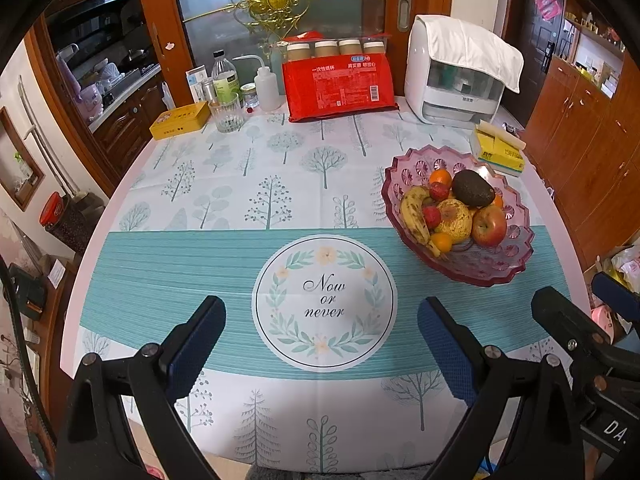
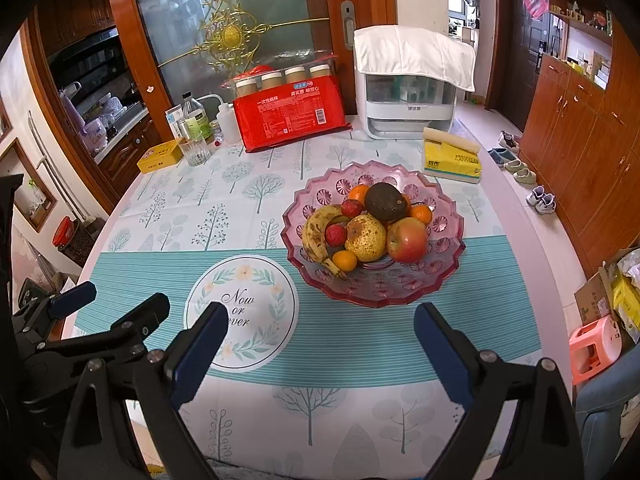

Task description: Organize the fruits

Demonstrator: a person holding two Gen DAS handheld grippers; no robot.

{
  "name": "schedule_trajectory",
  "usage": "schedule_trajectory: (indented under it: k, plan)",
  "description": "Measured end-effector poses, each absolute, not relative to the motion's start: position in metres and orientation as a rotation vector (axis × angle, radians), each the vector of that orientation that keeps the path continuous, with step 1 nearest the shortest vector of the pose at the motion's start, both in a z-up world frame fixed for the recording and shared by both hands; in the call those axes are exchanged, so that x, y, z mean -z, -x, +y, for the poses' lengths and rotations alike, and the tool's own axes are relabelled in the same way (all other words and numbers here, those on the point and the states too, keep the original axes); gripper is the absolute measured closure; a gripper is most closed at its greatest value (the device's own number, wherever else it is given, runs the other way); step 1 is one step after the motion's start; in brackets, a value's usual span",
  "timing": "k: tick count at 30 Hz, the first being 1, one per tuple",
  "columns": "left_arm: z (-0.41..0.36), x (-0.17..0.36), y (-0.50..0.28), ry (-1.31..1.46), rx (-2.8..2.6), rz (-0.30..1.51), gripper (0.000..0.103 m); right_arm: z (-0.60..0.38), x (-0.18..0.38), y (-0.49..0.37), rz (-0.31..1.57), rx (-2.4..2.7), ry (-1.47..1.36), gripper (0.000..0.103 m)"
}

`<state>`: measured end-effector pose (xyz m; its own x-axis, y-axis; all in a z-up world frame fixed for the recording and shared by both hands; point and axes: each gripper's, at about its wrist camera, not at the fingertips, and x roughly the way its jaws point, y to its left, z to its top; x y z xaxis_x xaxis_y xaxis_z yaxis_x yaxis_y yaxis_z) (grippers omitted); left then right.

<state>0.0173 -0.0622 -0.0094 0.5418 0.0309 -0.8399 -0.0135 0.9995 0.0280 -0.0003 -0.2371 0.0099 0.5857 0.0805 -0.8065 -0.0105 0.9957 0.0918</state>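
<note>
The left gripper [image 1: 322, 344] hangs low in the left wrist view with its jaws spread wide and nothing between them; the right gripper [image 2: 320, 350] sits the same way at the bottom of the right wrist view, wide and empty, above the patterned cloth on the desk [image 2: 516, 216]. The pink glass bowl [image 2: 372, 296] stands just above centre in the right wrist view and at the right of the left wrist view; it holds all the fruit in a heap: a spotted banana [image 2: 314, 236] along its left side, a pear [image 2: 366, 238] in the middle touching a red apple [image 2: 407, 239] to its right, a dark avocado [image 2: 385, 202] on top behind them, and a small orange [image 2: 344, 261] at the front. A yellow tissue pack [image 2: 452, 158] lies near the bowl toward the upper right; a red packet [image 2: 290, 118] leans at the far edge.
</note>
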Motion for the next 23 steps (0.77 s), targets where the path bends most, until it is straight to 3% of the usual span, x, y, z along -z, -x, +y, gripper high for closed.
schedule_trajectory:
  k: [23]
  plan:
    - [-0.065,0.0137,-0.0174,-0.028,-0.03,1.018,0.007,-0.2394,-0.007,0.0014,0.948,-0.06,-0.083,0.008]
